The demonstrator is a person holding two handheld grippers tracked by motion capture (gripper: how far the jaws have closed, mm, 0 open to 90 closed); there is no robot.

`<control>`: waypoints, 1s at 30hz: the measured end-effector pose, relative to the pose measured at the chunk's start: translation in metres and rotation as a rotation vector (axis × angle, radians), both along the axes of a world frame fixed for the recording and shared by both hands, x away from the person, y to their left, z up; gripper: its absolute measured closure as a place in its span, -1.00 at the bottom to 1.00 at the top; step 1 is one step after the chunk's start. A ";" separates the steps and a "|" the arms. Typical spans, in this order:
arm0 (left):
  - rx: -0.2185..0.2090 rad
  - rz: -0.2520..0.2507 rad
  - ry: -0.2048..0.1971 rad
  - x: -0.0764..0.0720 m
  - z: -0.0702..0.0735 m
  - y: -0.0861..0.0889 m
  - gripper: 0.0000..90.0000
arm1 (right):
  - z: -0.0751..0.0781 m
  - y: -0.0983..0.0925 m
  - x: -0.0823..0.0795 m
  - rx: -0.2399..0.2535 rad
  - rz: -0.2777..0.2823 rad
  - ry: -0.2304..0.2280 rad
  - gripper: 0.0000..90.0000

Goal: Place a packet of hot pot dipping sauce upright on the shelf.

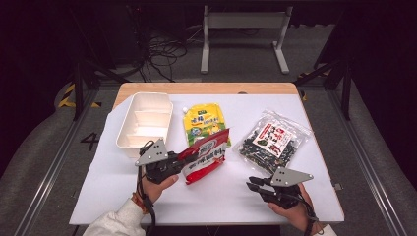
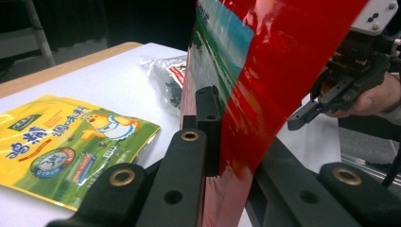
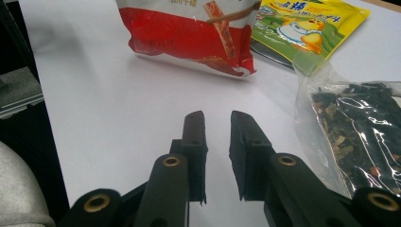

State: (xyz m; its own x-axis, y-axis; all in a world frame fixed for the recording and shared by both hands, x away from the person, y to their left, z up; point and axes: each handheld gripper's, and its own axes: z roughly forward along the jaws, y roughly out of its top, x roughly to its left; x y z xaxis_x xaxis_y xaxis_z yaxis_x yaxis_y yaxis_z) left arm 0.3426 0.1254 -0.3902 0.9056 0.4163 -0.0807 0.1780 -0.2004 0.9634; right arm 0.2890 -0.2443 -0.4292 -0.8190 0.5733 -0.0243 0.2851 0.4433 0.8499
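Note:
My left gripper (image 1: 184, 160) is shut on a red and white snack bag (image 1: 206, 155), which it holds up on edge over the white table sheet. In the left gripper view the near jaw presses on the red film (image 2: 283, 71), while the far jaw is hidden behind it. The bag's lower edge (image 3: 189, 47) hangs close to the sheet. To the right, near the front edge, my right gripper (image 1: 251, 182) points left toward the bag. Its jaws (image 3: 217, 118) stand a little apart with nothing between them.
A yellow pouch (image 1: 204, 122) lies flat behind the red bag. A clear bag of dark dried pieces (image 1: 272, 140) lies at the right. A white divided tray (image 1: 147, 94) sits at the back left. Bare sheet (image 1: 221, 196) lies between the two grippers.

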 end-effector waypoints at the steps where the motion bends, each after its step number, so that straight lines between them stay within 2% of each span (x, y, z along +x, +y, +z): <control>1: 0.004 -0.002 -0.008 0.000 0.001 0.001 1.00 | 0.000 0.000 0.000 0.000 0.002 0.000 0.69; 6: -0.002 -0.002 -0.013 0.000 0.004 0.003 1.00 | -0.001 0.002 0.002 0.002 0.007 0.005 0.68; 14: -0.007 0.010 -0.046 0.000 0.017 0.013 1.00 | -0.002 0.005 0.004 0.000 0.015 0.012 0.65; 17: -0.015 0.013 -0.075 0.005 0.028 0.024 1.00 | -0.003 0.005 0.005 0.005 0.018 0.017 0.65; 21: -0.009 0.043 -0.135 0.015 0.046 0.043 1.00 | -0.004 0.006 0.006 0.002 0.022 0.022 0.65; 26: 0.009 0.111 -0.160 0.040 0.070 0.069 1.00 | -0.004 0.006 0.006 0.011 0.025 0.027 0.65; 30: 0.022 0.167 -0.170 0.059 0.082 0.084 1.00 | -0.006 0.004 0.005 0.001 0.020 0.029 0.65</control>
